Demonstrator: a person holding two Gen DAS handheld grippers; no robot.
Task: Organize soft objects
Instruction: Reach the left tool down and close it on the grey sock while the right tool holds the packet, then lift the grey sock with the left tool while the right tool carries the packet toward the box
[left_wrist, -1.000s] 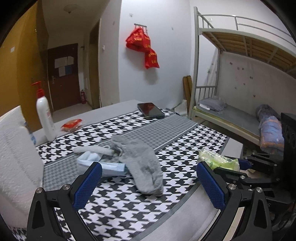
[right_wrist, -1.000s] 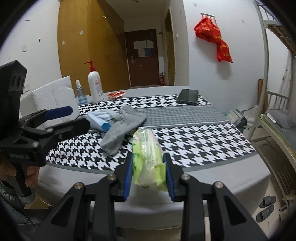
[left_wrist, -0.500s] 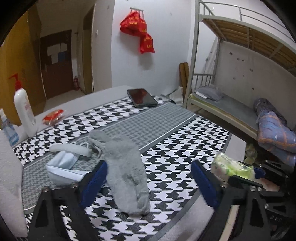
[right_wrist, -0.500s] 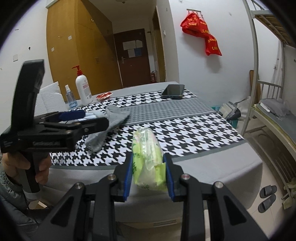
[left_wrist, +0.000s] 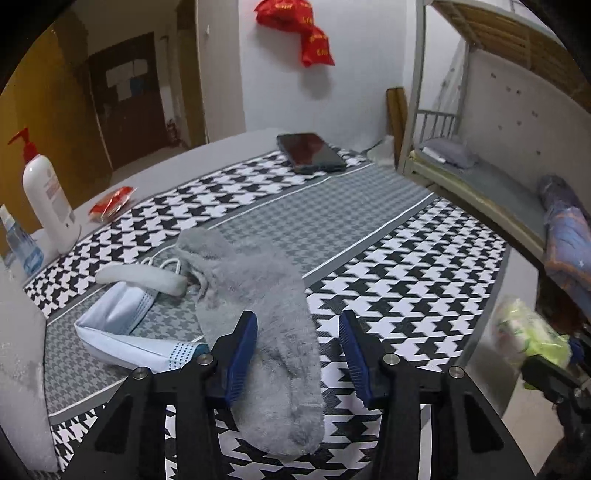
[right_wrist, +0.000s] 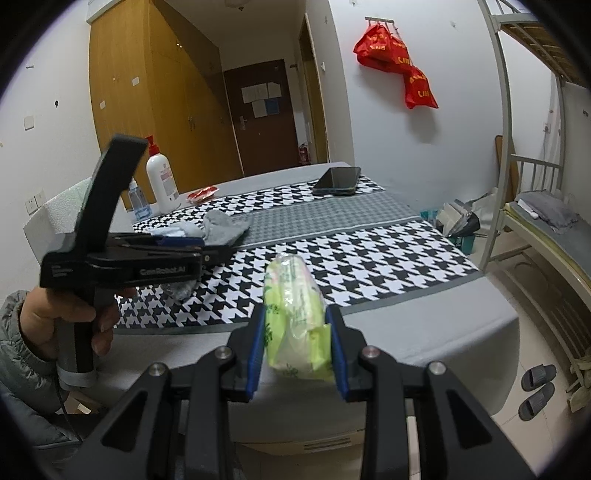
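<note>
- Left gripper (left_wrist: 297, 345) is over the grey sock (left_wrist: 258, 317), its jaws closing, the sock lying between the blue pads (left_wrist: 242, 349); the left pad sits at the sock's edge, the right one stands off it over the cloth — no squeeze yet.
- Right gripper (right_wrist: 297, 347) is clenched on a green-and-white packet of tissues (right_wrist: 295, 314), both pads pressed into its sides, the packet sticking up and forward above the table's near edge.
- The sock lies lengthwise on the houndstooth tablecloth (left_wrist: 406, 266), toe towards the camera, cuff end away.
- Just left of the sock, touching it: a pale blue face mask (left_wrist: 122, 325), and a white roll (left_wrist: 144, 278) across the top of the mask, against the sock's cuff.
- From the right wrist view, a hand (right_wrist: 70, 321) in a grey sleeve holds the left gripper's handle.
- Further back: a pump bottle (left_wrist: 46, 195) with a red top, a small blue spray bottle (left_wrist: 18, 243), a red packet (left_wrist: 110, 203).
- Far end of the cloth, a dark phone (left_wrist: 310, 153) lies flat.
</note>
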